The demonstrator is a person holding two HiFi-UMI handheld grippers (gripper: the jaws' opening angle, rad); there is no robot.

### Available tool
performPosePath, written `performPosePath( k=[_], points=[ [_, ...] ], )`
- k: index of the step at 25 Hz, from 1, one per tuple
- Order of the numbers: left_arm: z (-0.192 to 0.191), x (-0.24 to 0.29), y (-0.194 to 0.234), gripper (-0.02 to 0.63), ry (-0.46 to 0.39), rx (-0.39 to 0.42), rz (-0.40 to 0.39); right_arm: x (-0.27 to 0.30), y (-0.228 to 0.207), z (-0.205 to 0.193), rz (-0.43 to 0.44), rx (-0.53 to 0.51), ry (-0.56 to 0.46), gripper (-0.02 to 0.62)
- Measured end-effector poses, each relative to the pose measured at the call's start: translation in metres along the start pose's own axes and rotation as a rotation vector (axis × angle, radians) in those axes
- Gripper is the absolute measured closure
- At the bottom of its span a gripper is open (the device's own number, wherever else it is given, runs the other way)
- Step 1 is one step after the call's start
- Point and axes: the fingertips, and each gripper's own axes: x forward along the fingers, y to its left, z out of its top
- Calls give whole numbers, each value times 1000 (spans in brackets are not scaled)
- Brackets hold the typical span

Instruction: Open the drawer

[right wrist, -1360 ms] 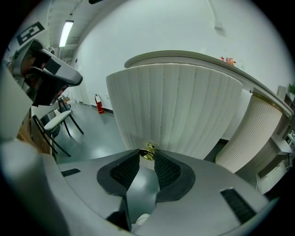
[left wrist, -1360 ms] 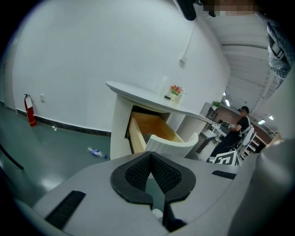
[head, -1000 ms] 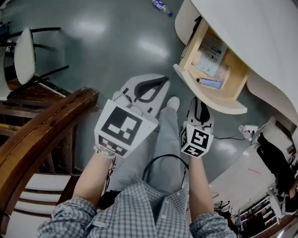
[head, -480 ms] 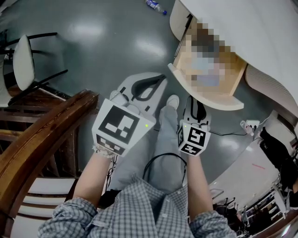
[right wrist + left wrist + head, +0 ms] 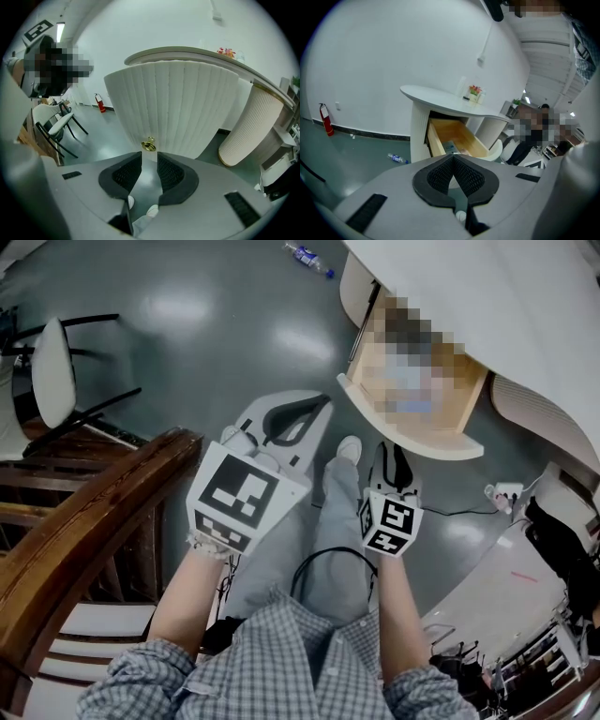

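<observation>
The drawer [image 5: 409, 438] stands pulled out from under the white curved counter [image 5: 487, 296]; its wooden inside [image 5: 461, 136] shows in the left gripper view. The white fluted drawer front [image 5: 178, 103] carries a small brass knob [image 5: 149, 146]. My right gripper [image 5: 397, 465] hangs just short of that front, and in its own view the right gripper [image 5: 149, 164] is open by a narrow gap, the knob just beyond its tips and nothing between them. My left gripper [image 5: 314, 409] is held over the floor left of the drawer, and the left gripper [image 5: 453, 159] is shut and empty.
A wooden rail [image 5: 84, 521] and a white chair [image 5: 52, 362] stand at the left. A plastic bottle [image 5: 307, 257] lies on the floor near the counter. A power strip [image 5: 502, 491] and cable lie at the right. My shoe [image 5: 349, 448] is below the drawer.
Hardly anything: the head view has shifted a little, and both grippers keep about the same places near the pulled-out drawer.
</observation>
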Motion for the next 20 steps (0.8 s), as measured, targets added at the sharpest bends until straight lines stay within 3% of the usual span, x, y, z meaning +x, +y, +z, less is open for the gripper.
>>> performPosePath(
  k=[6,11,20],
  points=[
    [16,-14,-10,609,-6,-11,-24,-29,-3,16,-7,-16,-28,569],
    [34,-20,-21,609,-8,13,-37,-51,-9,43,13,-10,-65,578],
    [80,-46,-42,609,-49,-19,-60,-108,-26,108,9,10,-169,581]
  ],
)
